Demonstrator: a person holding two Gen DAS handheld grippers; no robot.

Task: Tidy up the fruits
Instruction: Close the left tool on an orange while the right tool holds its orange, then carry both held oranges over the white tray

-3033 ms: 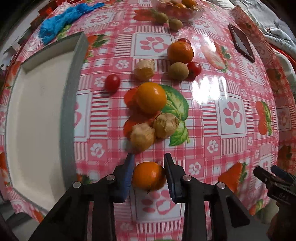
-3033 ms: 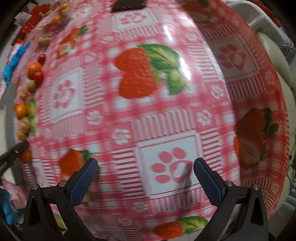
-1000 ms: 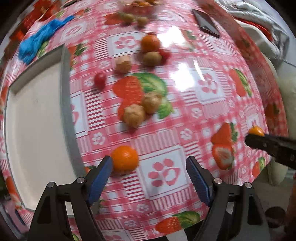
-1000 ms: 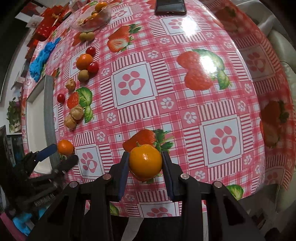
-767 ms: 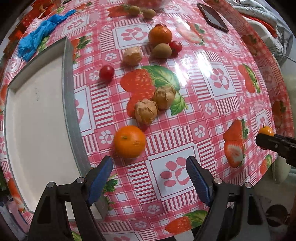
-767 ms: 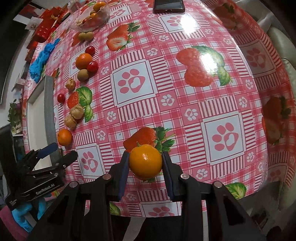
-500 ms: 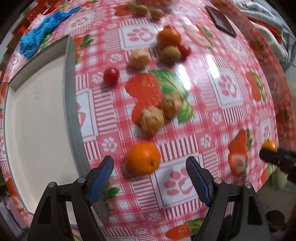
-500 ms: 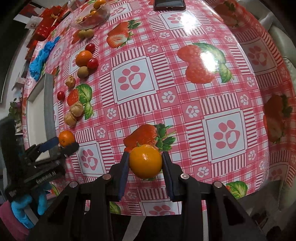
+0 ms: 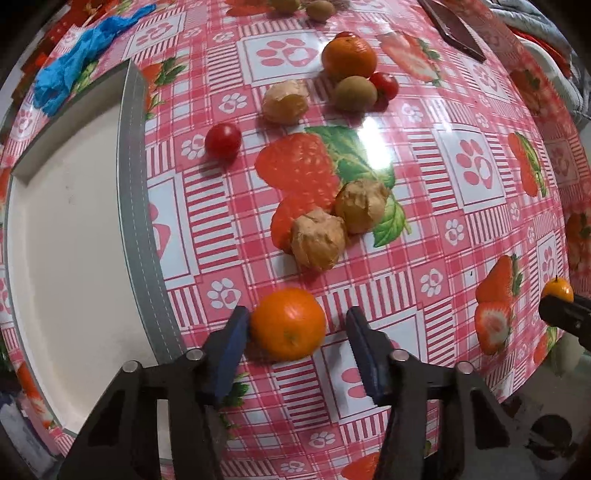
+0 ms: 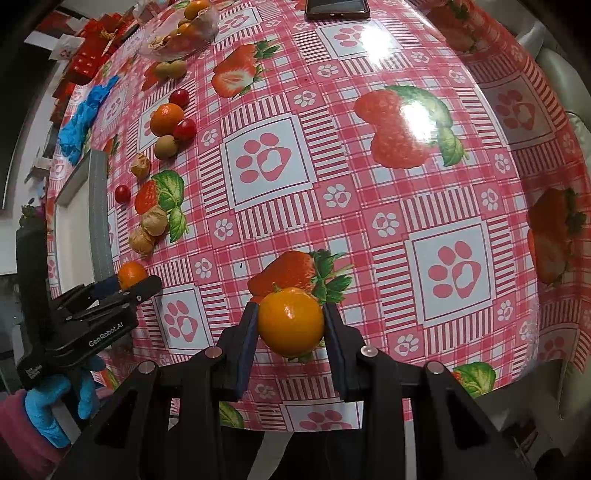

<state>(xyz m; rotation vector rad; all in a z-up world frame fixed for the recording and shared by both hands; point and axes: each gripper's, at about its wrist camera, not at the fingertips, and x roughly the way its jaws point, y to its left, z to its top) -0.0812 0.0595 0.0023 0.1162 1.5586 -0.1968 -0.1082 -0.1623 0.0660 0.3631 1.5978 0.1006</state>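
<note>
Closing around an orange (image 9: 288, 324), the left fingers (image 9: 295, 350) point down at the tabletop (image 9: 461, 229); their left pad (image 9: 231, 343) touches the fruit's side while the right pad (image 9: 364, 354) stands a little apart from it, so the fruit sits between them on the cloth, not yet pinched. Just left of these fingers runs the grey rim of a white tray (image 9: 144, 236), with nothing visible in it. Ahead of the fingers lie two papery husked fruits (image 9: 319, 238), touching each other on a printed strawberry. Farther ahead and to the left sits a cherry tomato (image 9: 222, 140); beyond it a third husked fruit (image 9: 285, 101), then a second orange (image 9: 349, 56) with a small brown-green fruit (image 9: 355, 93) and another tomato (image 9: 384, 85) crowded against it. A crumpled blue glove (image 9: 74, 70) lies far ahead on the left, past the tray's corner.

The right fingers (image 10: 290, 325) are clamped on a yellower orange (image 10: 290, 320), both pads pressed to its sides, held over the near edge of the tabletop. Well to their left, the left tool with its orange shows beside the tray, gripped by a hand in a blue glove (image 10: 55, 402). A phone (image 10: 336, 9) lies far ahead at the tabletop's far edge, and a clear bowl of fruit (image 10: 177, 33) sits far ahead on the left.
</note>
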